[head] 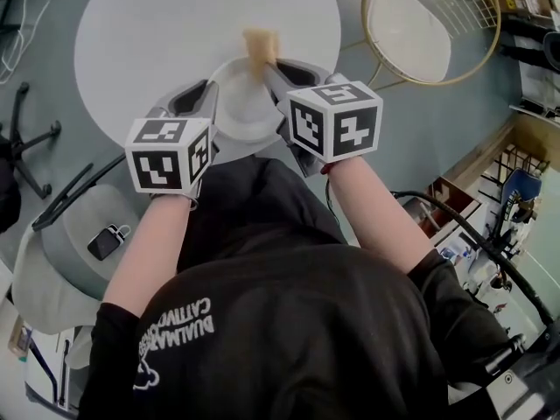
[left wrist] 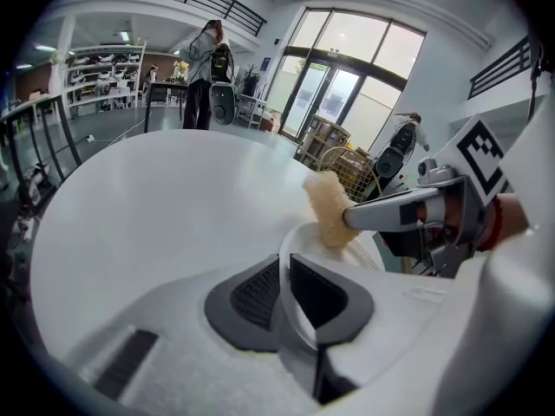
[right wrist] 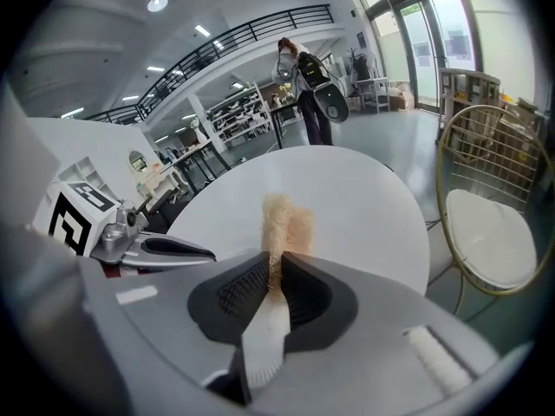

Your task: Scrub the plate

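**Two hand-held grippers work a white plate at the near edge of a round table**

Seen from above, a person in a black top reaches both bare forearms forward over a round white table. Each hand carries a grey gripper topped by a cube with black and white square markers.

A round white plate sits on the table at its near edge, just ahead of the person's body. The left gripper comes in from the plate's left side. Its dark ribbed pads stand only a narrow gap apart, pinched on the plate's thin white rim, which runs up between them.

The right gripper reaches across the plate from the right. Its jaws are clamped on a tan, fibrous scrubbing pad, which sticks up out of the pads, with a paler white part trailing back toward the camera. In the left gripper view the pad's lower end touches the plate at its far rim.

To the right of the table stands a gold wire chair with a white seat cushion. At the left, a grey chair holds a small black device. Far behind the table, in a bright hall with railings and tall windows, a person with a backpack stands at a bench.
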